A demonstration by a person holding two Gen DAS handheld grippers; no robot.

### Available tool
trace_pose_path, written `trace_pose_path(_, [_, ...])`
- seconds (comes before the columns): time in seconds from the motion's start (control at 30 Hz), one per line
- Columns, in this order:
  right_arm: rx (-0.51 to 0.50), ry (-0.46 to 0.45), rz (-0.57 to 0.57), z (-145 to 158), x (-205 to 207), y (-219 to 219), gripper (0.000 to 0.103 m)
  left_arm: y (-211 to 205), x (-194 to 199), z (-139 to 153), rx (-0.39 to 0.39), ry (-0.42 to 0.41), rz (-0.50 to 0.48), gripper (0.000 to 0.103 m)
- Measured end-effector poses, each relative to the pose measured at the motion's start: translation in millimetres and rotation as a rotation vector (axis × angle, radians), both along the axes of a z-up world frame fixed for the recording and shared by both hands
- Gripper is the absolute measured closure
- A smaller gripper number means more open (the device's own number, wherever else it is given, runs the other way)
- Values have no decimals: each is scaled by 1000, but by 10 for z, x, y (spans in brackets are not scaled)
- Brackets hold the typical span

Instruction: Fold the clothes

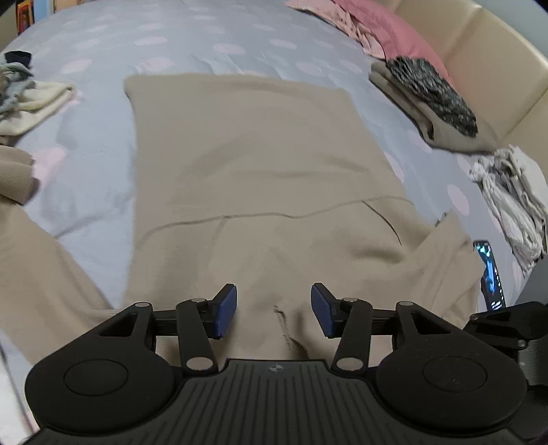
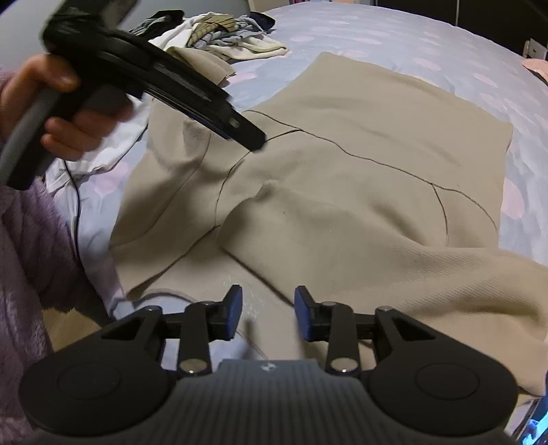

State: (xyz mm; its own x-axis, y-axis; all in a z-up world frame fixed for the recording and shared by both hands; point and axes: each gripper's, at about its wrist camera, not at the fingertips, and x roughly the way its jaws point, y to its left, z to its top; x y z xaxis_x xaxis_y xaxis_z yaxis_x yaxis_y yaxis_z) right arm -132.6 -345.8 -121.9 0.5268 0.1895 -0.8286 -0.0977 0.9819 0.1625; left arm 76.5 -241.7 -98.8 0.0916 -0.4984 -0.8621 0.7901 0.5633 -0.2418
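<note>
Black plastic left gripper point(image 1: 274, 309) with blue pads, silver screws; matching right gripper point(image 2: 268, 313); fuzzy purple sleeve point(image 2: 24, 246).

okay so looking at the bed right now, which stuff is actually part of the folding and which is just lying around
In the job:
beige hoodie, spread flat
left gripper, open above it
right gripper, open above it

Lying about:
folded stack
unfolded clothes pile
grey-white bundle
phone
pink pillow

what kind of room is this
Most likely a bedroom: a beige garment lies spread on a bed with a polka-dot sheet, a pink pillow against the padded headboard, and clothes piled around.
</note>
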Motion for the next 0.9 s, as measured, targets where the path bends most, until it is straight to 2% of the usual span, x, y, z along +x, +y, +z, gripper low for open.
trace_pose_path(0.2, [-5,0,-45,-24,-85,-124,54,-275,-206,-267,80,-86,-112,56])
trace_pose_path(0.3, [9,3,-82,-34,-79,-190,52,-357,-327,-379,109,-107,-167,60])
trace_pose_path(0.4, [16,-1,-101,-36,-64,-217,50,-389,-459,-382,129,-189,-201,80])
trace_pose_path(0.47, [22,-3,-100,-44,-55,-216,49,-376,-474,-322,127,-209,-198,96])
trace_pose_path(0.63, [0,-8,-108,-49,-84,-227,48,-177,-352,-38,43,-142,-142,99])
trace_pose_path(0.9, [10,-7,-133,-60,-165,-302,48,105,-212,531,-118,-38,-61,99])
